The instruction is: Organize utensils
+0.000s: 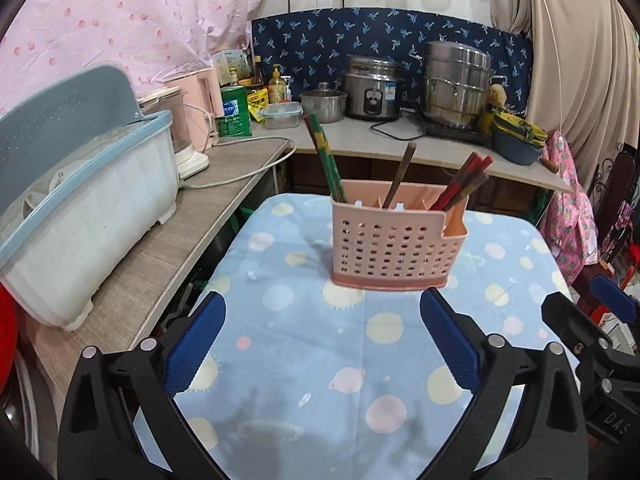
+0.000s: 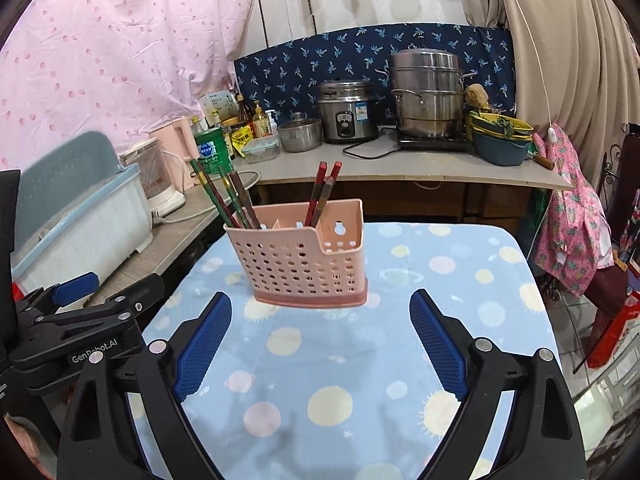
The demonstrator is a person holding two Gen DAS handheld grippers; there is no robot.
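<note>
My left gripper (image 1: 322, 298) stands wide, its blue ribbed pads spread with nothing between them, only the light blue cloth with pastel planets and suns (image 1: 304, 360) that covers the table. My right gripper (image 2: 320, 300) is just as wide and holds nothing either; both hang above the near part of the cloth, side by side. The right one shows at the right edge of the left wrist view, and the left one at the left edge of the right wrist view.

Ahead of both stands the pink perforated plastic utensil holder (image 1: 394, 242), upright on the cloth near the table's far edge, apart from my fingers. Its inside is split into compartments by dividers. In the left end lean the green patterned chopsticks (image 1: 326, 160), tilted out to the left. A single brown wooden stick (image 1: 400, 174) rises from a middle compartment in the left wrist view. The red and dark chopsticks (image 1: 466, 180) stand in a compartment toward the right, fanned at the tips.

To the left, on a grey wood-grain counter (image 1: 160, 276), sits a white dish-drainer tub with a pale blue rim (image 1: 80, 216). Behind the table runs a worktop carrying a steel rice cooker (image 1: 372, 90) and a stacked steel steamer pot (image 1: 456, 82).
</note>
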